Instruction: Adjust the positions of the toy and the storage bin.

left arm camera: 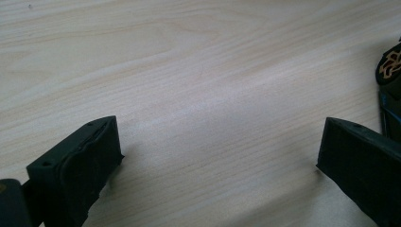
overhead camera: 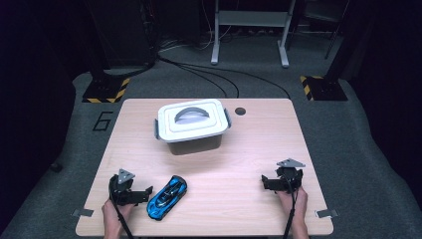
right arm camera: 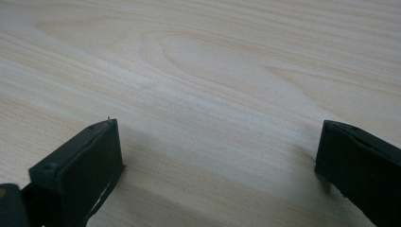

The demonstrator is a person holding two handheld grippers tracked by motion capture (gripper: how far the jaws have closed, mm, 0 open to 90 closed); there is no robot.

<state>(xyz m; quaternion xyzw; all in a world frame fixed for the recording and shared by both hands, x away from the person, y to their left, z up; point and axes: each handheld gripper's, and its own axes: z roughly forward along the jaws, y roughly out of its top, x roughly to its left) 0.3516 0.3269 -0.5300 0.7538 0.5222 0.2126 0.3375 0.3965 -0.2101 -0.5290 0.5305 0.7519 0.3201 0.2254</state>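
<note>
A blue and black toy car [overhead camera: 168, 196] lies on the wooden table [overhead camera: 259, 149] near its front edge, left of centre. Just left of the car my left gripper [overhead camera: 133, 191] rests low on the table, open, with bare wood between its jaws. In the left gripper view the left gripper [left arm camera: 217, 146] has the car's edge [left arm camera: 390, 75] at its far right. At the front right my right gripper [overhead camera: 278, 180] is open too. In the right gripper view the right gripper [right arm camera: 217, 142] has bare wood in its gap. A grey storage box with a white lid and grey handle [overhead camera: 191, 125] stands at the back centre, closed.
A small dark round hole [overhead camera: 240, 111] marks the table right of the box. Beyond the table are a grey carpet, cables, a metal frame's legs [overhead camera: 249, 35] and yellow-black striped stand bases [overhead camera: 105, 90].
</note>
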